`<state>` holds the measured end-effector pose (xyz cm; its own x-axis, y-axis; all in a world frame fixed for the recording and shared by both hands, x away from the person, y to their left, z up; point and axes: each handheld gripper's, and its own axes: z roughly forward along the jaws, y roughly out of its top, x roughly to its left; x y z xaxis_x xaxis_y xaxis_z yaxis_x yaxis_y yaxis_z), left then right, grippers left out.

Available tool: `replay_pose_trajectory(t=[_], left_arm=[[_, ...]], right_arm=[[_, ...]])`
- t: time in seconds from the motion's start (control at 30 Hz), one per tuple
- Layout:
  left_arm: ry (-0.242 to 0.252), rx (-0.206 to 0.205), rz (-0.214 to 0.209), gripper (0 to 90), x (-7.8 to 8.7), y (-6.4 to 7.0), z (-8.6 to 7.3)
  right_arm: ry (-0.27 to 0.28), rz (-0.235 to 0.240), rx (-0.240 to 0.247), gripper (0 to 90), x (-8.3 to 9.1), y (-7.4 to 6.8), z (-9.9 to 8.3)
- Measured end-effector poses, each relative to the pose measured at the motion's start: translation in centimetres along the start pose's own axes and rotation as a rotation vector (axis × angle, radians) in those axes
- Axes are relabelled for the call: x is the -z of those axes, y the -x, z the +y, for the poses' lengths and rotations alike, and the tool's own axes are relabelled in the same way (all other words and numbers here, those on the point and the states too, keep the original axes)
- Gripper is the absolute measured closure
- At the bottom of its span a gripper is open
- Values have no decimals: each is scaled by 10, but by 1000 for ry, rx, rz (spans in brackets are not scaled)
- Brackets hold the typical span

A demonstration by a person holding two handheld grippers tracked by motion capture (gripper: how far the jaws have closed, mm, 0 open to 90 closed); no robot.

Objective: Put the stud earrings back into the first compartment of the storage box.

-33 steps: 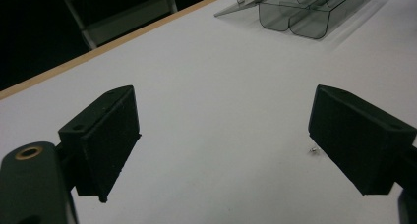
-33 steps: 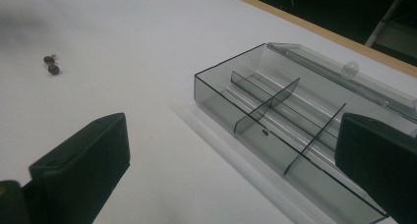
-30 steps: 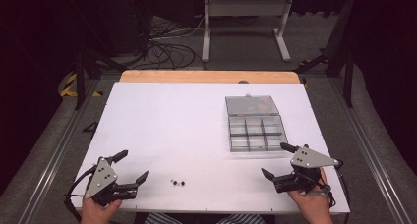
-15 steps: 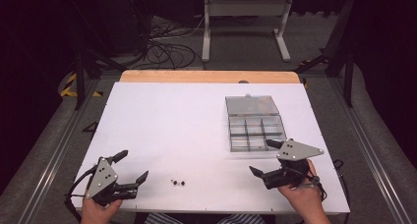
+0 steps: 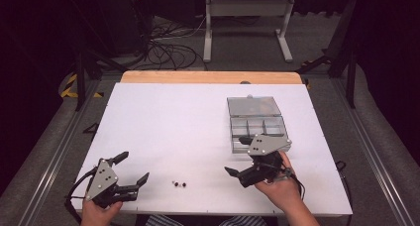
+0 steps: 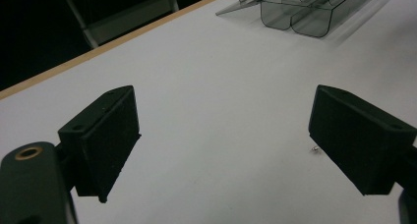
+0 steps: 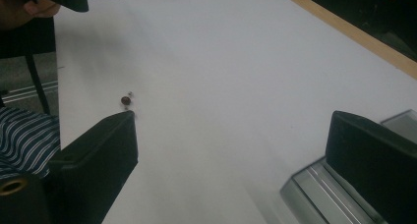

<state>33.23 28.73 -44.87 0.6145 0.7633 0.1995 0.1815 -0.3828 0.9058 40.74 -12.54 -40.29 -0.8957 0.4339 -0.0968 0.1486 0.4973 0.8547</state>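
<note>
Two tiny dark beads (image 5: 179,185) lie side by side near the white table's front edge (image 5: 208,208). One bead (image 7: 126,100) sits just beyond a jaw in the right gripper view, and a small speck of one (image 6: 315,149) lies beside a jaw in the left gripper view. My left gripper (image 5: 133,167) rests at the front left, open and holding nothing (image 6: 221,150). My right gripper (image 5: 236,155) hovers open and holding nothing (image 7: 231,155), right of the beads and just in front of a clear compartment box (image 5: 257,124) whose lid is laid back.
The box (image 6: 305,13) stands at the table's right middle, its near corner (image 7: 314,189) close under my right gripper. A wooden strip (image 5: 208,77) borders the far edge. Cables and a metal stand (image 5: 247,18) lie on the floor beyond. A striped garment (image 7: 24,135) hangs by the front edge.
My right gripper has moved left and away from the front right corner, turning its jaws toward the beads. The left gripper has stayed where it was.
</note>
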Motion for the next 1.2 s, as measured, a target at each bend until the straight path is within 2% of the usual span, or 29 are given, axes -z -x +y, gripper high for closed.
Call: replay_pose_trajectory(t=[0.5,0.9,1.03,1.1,1.2], left_arm=[[2,0,-2,124,1,0,0],[0,0,-5,123,1,-1,0],[-1,0,-5,123,1,-1,0],[0,1,-6,122,1,-1,0],[0,1,-5,122,1,-1,0]], right_arm=[[-26,104,66,62,-46,-21,30],[-47,173,90,62,-77,-37,42],[-51,183,88,62,-82,-39,43],[-65,217,59,75,-87,-39,43],[-80,232,41,111,-90,-40,43]])
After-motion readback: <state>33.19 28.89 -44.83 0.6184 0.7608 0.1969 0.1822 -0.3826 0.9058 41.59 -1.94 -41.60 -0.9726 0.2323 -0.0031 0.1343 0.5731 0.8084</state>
